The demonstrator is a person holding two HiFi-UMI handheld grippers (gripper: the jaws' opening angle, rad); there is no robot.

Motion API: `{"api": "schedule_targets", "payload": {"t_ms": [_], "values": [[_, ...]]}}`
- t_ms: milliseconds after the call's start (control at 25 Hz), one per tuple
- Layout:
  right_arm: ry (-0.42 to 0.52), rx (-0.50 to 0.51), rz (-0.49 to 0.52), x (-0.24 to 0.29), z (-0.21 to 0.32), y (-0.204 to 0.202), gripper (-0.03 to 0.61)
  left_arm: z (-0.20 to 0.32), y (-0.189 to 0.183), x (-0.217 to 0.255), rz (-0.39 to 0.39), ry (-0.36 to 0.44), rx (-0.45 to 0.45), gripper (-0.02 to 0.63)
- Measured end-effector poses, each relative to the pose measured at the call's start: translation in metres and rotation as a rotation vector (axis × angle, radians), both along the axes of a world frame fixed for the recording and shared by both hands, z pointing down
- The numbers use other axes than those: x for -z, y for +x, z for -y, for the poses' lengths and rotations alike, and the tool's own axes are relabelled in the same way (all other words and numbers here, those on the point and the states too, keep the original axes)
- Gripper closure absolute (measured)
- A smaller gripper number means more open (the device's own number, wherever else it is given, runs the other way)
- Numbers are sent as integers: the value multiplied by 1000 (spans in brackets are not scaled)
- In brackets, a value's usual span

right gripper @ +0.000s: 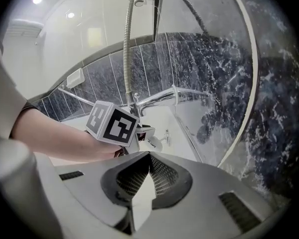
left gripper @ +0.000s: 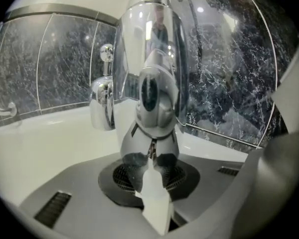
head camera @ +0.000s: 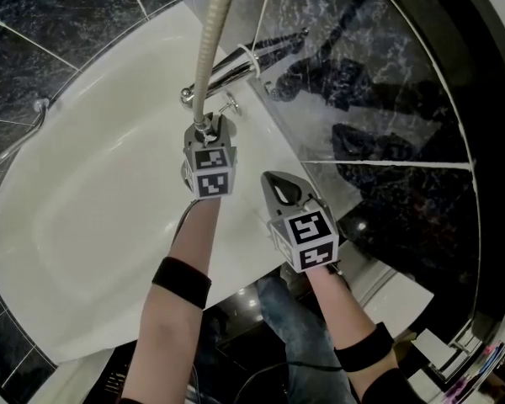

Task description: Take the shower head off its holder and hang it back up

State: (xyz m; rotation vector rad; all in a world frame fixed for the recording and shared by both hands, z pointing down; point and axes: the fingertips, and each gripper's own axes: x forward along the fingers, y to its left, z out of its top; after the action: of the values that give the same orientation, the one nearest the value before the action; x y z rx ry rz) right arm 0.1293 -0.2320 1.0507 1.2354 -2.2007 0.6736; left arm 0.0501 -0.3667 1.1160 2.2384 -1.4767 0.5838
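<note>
There is one chrome shower head [left gripper: 149,83], and it sits just in front of the faucet [head camera: 236,61], on the person's side of it, over the bathtub [head camera: 93,225] rim. The left gripper [head camera: 206,133] has its jaws drawn in narrow and clamped on the shower head's lower, tapered end. A single ribbed metal hose [head camera: 206,57] rises from that spot, crossing the faucet and leaving the head view at the top. From the head view the left gripper's marker cube [head camera: 210,171] covers most of the shower head, so I can't tell whether it still rests in a holder.

The right gripper [head camera: 279,190] hangs further from the faucet, just beside the left one and nearer the person. Its jaws are pressed together with nothing between them.

There is one faucet, with its spout reaching out over the tub. One grab bar [head camera: 38,108] is fixed on the far side of the tub from the faucet. One curved glass screen [head camera: 387,99] rises beside the faucet, with dark marbled tile behind it. The person wears two black wristbands [head camera: 181,280], one on each forearm.
</note>
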Motion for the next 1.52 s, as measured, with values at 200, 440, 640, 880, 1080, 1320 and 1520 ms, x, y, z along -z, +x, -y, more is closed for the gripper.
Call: {"api": "schedule_targets", "payload": {"t_ms": [200, 440, 640, 880, 1080, 1320, 1520], "values": [[-30, 32, 23, 18, -15, -24, 557, -30, -35, 8, 32, -40, 21, 549], [-47, 97, 33, 59, -38, -67, 557, -95, -114, 31, 106, -121, 104, 549], [-41, 168, 43, 109, -57, -111, 557, -155, -189, 72, 163, -165, 171, 549], [-29, 287, 52, 176, -86, -173, 557, -222, -282, 150, 239, -184, 276, 549], [-14, 359, 63, 247, -111, -214, 557, -267, -354, 240, 331, -178, 354, 549], [52, 459, 90, 357, -124, -262, 557, -294, -422, 378, 387, -111, 460, 549], [137, 514, 103, 449, -116, -286, 557, -310, -473, 493, 504, -44, 498, 549]]}}
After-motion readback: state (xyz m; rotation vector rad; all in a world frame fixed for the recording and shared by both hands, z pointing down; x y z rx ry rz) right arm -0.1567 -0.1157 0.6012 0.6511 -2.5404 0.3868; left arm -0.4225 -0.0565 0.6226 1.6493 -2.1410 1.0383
